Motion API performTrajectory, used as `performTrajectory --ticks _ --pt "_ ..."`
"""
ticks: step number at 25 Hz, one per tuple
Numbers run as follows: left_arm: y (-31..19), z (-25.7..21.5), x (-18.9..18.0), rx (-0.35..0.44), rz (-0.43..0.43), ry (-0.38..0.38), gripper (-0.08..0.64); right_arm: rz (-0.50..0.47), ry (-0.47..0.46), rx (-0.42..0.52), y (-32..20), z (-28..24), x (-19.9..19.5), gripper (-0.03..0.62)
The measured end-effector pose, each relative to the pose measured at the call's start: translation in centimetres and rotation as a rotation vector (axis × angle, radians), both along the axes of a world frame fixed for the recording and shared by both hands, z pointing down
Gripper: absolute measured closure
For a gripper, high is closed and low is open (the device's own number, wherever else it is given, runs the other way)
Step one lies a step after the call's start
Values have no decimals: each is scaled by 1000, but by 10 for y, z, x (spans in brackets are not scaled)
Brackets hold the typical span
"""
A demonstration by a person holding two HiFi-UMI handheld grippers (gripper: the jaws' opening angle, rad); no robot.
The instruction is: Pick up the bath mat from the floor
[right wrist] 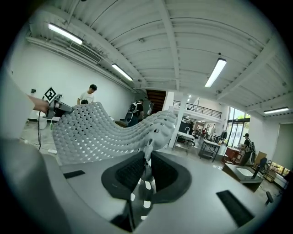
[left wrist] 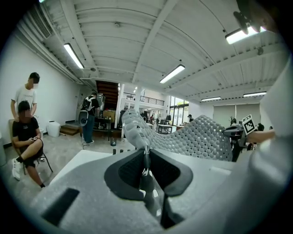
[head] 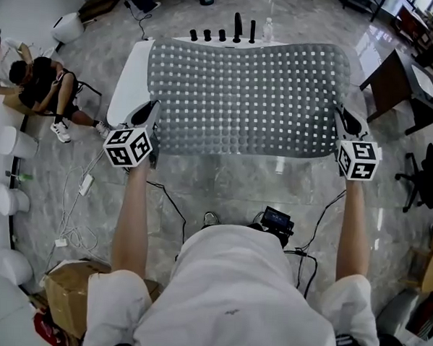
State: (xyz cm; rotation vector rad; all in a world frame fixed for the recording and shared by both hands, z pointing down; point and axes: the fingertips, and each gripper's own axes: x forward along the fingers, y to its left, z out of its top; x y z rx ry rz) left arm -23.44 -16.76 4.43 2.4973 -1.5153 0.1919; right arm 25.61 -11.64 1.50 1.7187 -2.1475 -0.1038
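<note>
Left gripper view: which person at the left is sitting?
The person in the black shirt, lowest at the far left; the person in white behind and the person with the backpack both stand.

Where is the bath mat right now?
In the head view the bath mat spans the top centre, held off the floor and stretched between the left tongs and the right tongs, each shut on a near corner.

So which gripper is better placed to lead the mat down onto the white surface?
Left, marginally. The left gripper and right gripper both have jaws shut on near corners of the bath mat, level, but the white surface shows bare right beside the left one.
</note>
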Motion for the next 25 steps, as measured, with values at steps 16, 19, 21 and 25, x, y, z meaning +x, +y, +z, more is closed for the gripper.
performTrajectory --ticks 16,19,21,25 --pt "-20 -89 -30 190 -91 66 514 41 -97 226 3 -94 22 546" --pt "-22 -111 -43 218 -96 89 514 34 -97 254 6 -119 18 546" --pt "-23 -125 -52 237 -99 99 514 26 -90 275 7 -134 13 546" --pt "-26 -126 -51 249 -102 98 514 15 -78 291 7 -134 17 546"
